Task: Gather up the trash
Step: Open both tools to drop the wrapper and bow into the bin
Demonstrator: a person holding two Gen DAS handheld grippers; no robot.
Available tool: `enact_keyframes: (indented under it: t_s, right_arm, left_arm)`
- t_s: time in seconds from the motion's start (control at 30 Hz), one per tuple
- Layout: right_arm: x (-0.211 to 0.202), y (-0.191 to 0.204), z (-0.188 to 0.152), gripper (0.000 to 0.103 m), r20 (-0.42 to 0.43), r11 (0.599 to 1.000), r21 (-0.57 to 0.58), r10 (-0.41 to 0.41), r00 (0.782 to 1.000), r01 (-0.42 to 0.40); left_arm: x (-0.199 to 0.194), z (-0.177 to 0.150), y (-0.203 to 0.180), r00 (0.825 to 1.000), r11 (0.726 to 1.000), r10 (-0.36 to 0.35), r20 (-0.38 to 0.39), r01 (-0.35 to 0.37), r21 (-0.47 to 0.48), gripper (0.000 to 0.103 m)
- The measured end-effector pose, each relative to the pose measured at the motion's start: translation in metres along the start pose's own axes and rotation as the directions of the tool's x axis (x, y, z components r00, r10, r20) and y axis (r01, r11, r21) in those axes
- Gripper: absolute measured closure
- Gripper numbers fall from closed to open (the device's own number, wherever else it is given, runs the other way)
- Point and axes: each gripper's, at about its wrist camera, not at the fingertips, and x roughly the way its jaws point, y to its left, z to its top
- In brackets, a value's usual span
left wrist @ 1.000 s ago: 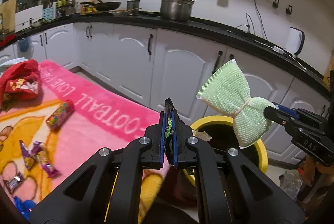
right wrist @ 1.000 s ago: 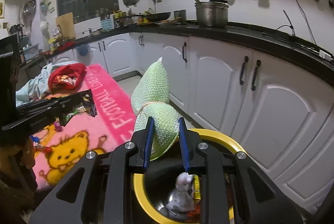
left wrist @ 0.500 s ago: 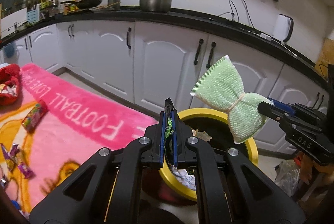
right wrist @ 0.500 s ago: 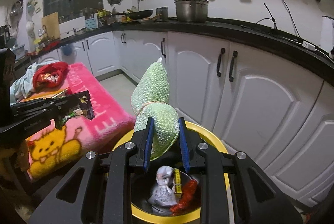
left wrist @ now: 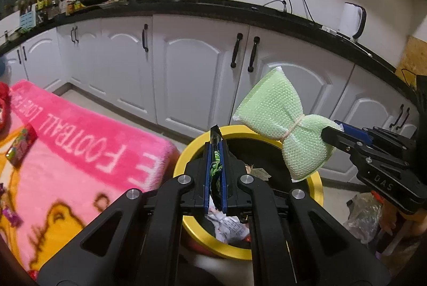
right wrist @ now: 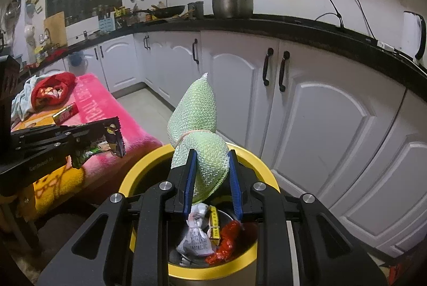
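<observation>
Left wrist view: the left gripper (left wrist: 216, 150) has its fingers pressed almost together on a dark green-printed snack wrapper (left wrist: 215, 168), which sits over the near left rim of the yellow-rimmed trash bin (left wrist: 186, 160). The right gripper (left wrist: 332, 132) comes in from the right, its fingers clamped on one lobe of a pale green mesh scrubber (left wrist: 277, 110) tied at the waist like a bow; the free lobe sticks up and away over the bin's far rim. The bin's mouth lies open between the two tools, with crumpled paper (right wrist: 196, 239) and a red wrapper (right wrist: 226, 240) at the bottom. The pink blanket's edge (left wrist: 149, 152) butts against the bin's left side, and a candy pack (left wrist: 20, 147) lies on it. White cabinet doors (left wrist: 197, 72) stand close behind the bin.
</observation>
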Motion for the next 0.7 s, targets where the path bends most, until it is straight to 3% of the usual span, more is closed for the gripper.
enact_keyframes:
  t_s: [0.7]
  right_arm:
    - [0.026, -0.021, -0.022, 0.079, -0.086, 0.998, 0.050, -0.019, 0.996, 0.024]
  left_arm:
    - [0.036, -0.015, -0.010, 0.996, 0.999, -0.041, -0.078, 0.042, 0.007, 0.100]
